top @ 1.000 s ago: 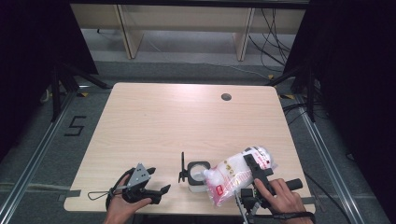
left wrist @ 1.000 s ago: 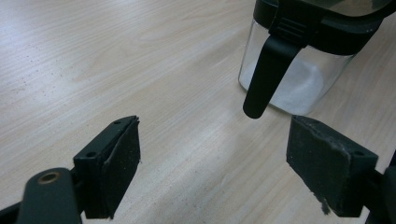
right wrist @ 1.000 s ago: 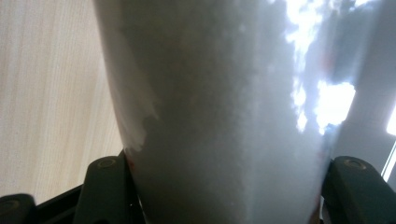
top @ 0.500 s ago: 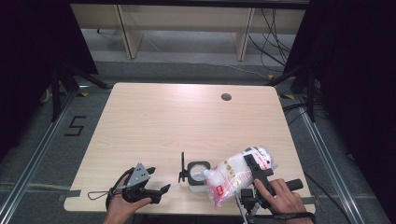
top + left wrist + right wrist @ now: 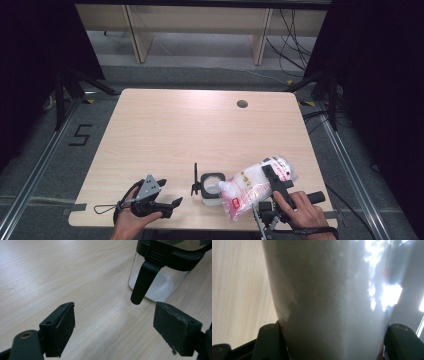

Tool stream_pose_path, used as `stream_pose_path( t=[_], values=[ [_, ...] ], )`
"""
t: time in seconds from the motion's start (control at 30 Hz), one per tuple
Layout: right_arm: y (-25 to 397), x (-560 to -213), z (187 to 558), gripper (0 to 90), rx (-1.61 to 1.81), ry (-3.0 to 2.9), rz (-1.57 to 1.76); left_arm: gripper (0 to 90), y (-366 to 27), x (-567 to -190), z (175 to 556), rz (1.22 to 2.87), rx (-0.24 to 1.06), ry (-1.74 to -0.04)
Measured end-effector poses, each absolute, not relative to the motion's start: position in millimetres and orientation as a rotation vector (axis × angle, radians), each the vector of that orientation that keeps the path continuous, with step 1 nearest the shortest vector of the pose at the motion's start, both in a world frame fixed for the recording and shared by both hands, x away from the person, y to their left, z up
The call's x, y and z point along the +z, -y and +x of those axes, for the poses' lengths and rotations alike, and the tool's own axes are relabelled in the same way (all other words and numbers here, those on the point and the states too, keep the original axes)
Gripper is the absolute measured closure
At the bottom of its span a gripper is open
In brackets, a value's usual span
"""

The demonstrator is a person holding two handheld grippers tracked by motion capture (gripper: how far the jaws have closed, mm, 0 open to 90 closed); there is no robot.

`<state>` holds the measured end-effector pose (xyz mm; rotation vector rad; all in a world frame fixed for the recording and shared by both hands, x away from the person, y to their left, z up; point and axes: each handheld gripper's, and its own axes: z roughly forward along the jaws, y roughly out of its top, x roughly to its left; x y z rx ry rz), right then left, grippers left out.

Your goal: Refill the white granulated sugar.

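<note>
While pouring: bag [image 5: 255, 187] tilted over jar [image 5: 212, 188].
Right gripper [image 5: 272, 182]: pinching bag.
Left gripper [image 5: 167, 197]: spread, beside jar.
Risk: unsteadied jar tips; granules spill on counter [image 5: 200, 130].

Matt pale wood-grain bench [image 5: 165, 130]; clear glass jar [image 5: 160, 285] with glossy black plastic rim; shiny translucent plastic bag [image 5: 252, 187] of white granules.

A pale wood-grain desk [image 5: 165, 135] with rounded corners has a round cable hole [image 5: 242, 104] near its far edge. A glass jar [image 5: 211, 189] with a black rim stands near the front edge.
</note>
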<state>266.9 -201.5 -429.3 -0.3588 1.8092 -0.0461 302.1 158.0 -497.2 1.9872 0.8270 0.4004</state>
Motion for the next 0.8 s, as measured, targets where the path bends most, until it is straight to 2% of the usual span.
stream_pose_path(
  t=[0.8],
  values=[
    [201.7, -431.3, 266.3, 40.7, -0.043, -1.834, -0.339, 17.0, -158.2, -497.4, 301.9, 1.98, 0.391, -0.843]
  ],
)
